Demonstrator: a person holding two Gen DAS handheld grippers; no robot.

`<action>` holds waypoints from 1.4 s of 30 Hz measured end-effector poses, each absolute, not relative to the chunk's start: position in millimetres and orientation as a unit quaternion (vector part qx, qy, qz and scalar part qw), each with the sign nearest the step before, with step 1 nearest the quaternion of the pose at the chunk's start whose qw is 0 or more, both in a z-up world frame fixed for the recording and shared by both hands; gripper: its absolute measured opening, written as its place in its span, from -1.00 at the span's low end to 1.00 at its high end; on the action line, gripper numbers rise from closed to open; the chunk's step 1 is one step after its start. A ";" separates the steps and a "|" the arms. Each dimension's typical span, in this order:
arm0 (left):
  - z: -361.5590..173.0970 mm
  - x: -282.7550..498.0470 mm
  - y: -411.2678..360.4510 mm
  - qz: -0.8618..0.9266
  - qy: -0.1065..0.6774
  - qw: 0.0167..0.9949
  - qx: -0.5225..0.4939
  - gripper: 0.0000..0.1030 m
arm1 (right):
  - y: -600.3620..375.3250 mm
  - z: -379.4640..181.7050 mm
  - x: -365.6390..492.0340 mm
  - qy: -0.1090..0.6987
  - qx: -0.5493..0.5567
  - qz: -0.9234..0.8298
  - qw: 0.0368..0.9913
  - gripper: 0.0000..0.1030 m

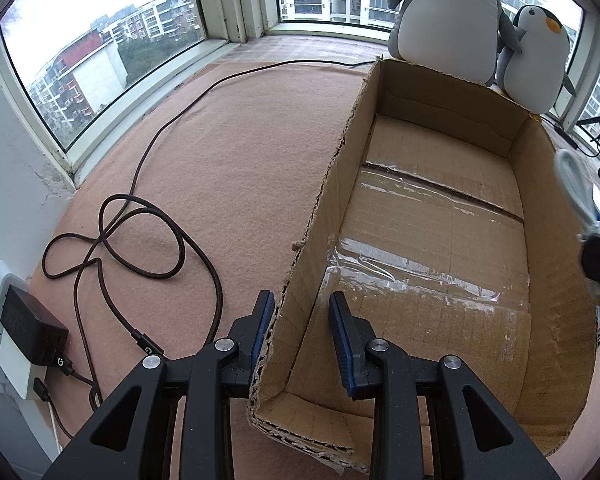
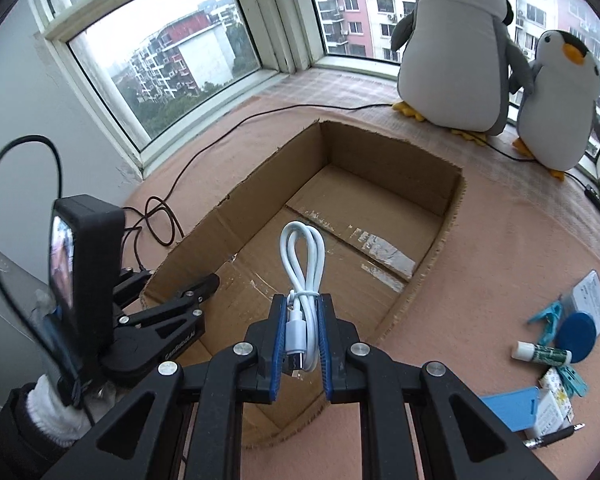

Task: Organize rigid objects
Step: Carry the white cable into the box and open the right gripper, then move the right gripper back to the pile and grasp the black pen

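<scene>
An open cardboard box (image 1: 556, 280) lies on the pink cloth with nothing inside. My left gripper (image 1: 302, 312) straddles its near-left wall, one finger outside and one inside, shut on the wall. The right wrist view shows the same left gripper (image 2: 176, 280) at the box (image 2: 388, 160) corner, held by a gloved hand. My right gripper (image 2: 302, 304) is shut on a coiled white USB cable (image 2: 304, 264), which hangs over the near end of the box. In the left wrist view the white cable (image 1: 576, 184) shows blurred past the box's right wall.
Two plush penguins (image 2: 456, 52) stand behind the box by the window. A black cable (image 1: 160, 216) and a charger (image 1: 32, 328) lie left of it. Right of the box lie a teal clip (image 2: 548, 320), a blue lid (image 2: 576, 336), a tube (image 2: 540, 354), a blue card (image 2: 512, 408) and a pen (image 2: 556, 436).
</scene>
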State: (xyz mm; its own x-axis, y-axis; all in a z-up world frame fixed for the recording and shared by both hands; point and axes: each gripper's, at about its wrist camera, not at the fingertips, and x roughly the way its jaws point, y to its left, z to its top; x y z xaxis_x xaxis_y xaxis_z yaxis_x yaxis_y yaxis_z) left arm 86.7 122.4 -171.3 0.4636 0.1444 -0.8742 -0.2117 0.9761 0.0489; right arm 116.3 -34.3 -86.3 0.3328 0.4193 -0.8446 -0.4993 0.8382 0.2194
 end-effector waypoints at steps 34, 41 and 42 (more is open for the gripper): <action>-172.0 86.6 123.8 0.104 0.506 0.856 -0.029 -0.40 | -68.9 -59.5 91.7 0.476 0.000 0.258 0.841 -0.21; -171.6 86.6 123.6 0.105 0.506 0.856 -0.028 -0.40 | -136.5 -54.1 71.3 0.476 0.080 0.211 0.850 -0.20; -171.4 86.7 122.9 0.105 0.506 0.856 -0.029 -0.40 | -147.5 -55.4 68.1 0.479 0.090 0.201 0.850 -0.20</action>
